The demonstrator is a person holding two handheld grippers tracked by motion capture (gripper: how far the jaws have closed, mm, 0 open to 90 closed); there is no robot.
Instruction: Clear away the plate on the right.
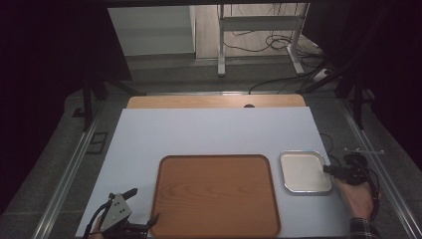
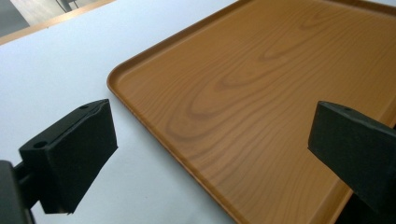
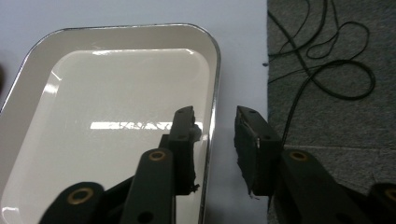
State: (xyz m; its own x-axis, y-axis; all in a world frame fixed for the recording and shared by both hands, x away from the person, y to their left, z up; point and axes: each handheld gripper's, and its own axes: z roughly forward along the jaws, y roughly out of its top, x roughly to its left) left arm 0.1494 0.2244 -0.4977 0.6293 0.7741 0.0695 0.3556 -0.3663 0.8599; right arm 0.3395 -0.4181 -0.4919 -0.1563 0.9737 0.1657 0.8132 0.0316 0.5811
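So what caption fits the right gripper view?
Right gripper, jaws open, straddling the metal tray's rim.

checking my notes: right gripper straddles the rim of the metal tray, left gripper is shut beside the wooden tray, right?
One thing is off: the left gripper is open, jaws spread wide at the wooden tray's corner, as the left gripper view shows. The right gripper does straddle the metal tray's rim.
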